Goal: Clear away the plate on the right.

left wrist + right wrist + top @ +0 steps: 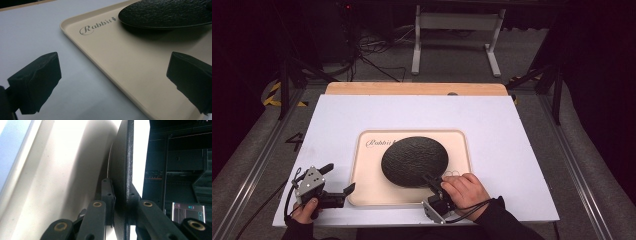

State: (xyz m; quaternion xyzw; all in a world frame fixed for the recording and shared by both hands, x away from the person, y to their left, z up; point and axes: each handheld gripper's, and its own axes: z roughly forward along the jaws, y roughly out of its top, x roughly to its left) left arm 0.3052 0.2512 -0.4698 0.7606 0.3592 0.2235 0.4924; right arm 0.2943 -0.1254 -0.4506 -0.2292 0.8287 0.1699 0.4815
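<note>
High view: a cream tray point(362, 190) lies on a white table point(512, 165), and a round black textured plate point(414, 160) sits over the tray's middle. The person's right hand point(467, 190) comes in from the bottom edge, turned inward, and its right gripper point(434, 182) clamps the plate's near rim. The left hand point(304, 212) rests at the table's near left corner, holding the left gripper point(339, 180) level beside the tray, jaws spread apart.

Left gripper view: both black jaws stand wide, holding nothing, one over the table, one over the tray point(120, 65). The plate point(165, 13) lies further back.

Right gripper view: the camera is rolled sideways. The jaws pinch the plate's point(122, 170) edge between them.
</note>
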